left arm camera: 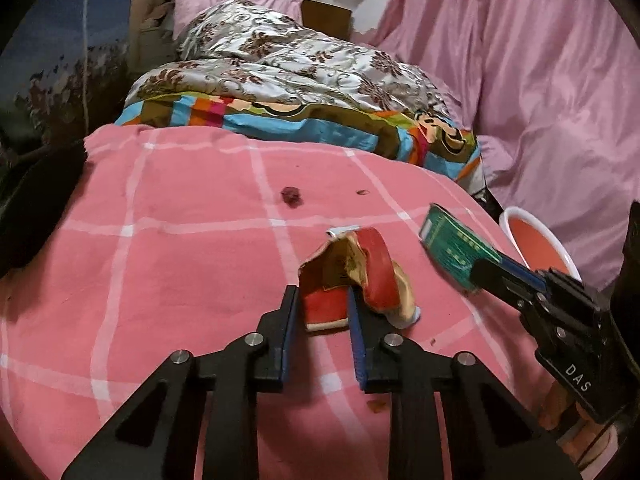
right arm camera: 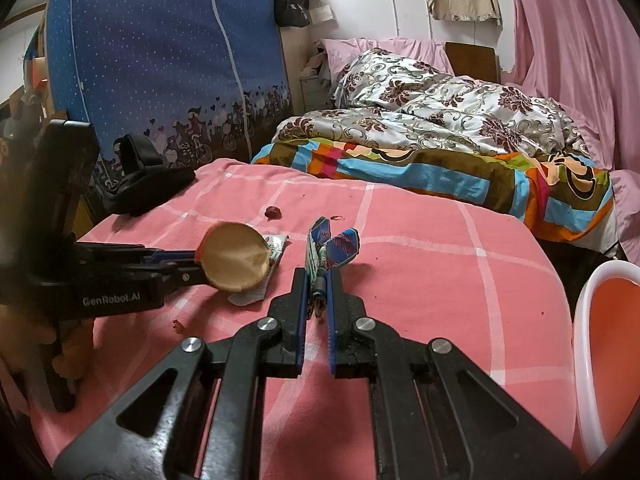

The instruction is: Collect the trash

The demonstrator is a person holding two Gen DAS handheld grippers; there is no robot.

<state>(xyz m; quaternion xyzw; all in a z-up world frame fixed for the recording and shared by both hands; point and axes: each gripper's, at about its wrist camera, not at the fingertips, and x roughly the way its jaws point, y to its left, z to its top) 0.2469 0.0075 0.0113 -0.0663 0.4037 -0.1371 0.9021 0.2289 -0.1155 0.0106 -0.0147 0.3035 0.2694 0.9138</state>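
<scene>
Gripping a crushed red paper cup (left arm camera: pixel 352 276), the left gripper (left arm camera: pixel 322 300) is seen with its blue-padded fingers closed against the cup's flattened red wall; the cup is held just above or on the pink checked blanket (left arm camera: pixel 160 280), and contact with the blanket cannot be confirmed. In the right wrist view the same cup (right arm camera: pixel 235 256) is presented bottom-on, its tan base facing the camera, with the left gripper (right arm camera: pixel 196 262) reaching in from the left. A scrap of white wrapper (right arm camera: pixel 250 298) is noted on the blanket directly beneath the cup.

The right gripper (right arm camera: pixel 318 280) is clamped on a flattened green and blue carton (right arm camera: pixel 326 246), which is pinched edge-on between the fingers and projects forward beyond the tips. In the left wrist view the carton (left arm camera: pixel 456 246) is observed raised over the right-hand part of the blanket, held at its near end by the right gripper (left arm camera: pixel 486 272).

A white basin with an orange interior (right arm camera: pixel 600 320) is recorded just off the blanket's right edge, near the right gripper. A small dark red scrap (left arm camera: pixel 291 196) is left lying on the blanket beyond both grippers, and smaller crumbs (right arm camera: pixel 178 326) are noted nearer the left gripper. Folded quilts (right arm camera: pixel 440 120) are piled at the far end of the bed, and a black bag (right arm camera: pixel 144 184) rests at the blanket's far left corner.
</scene>
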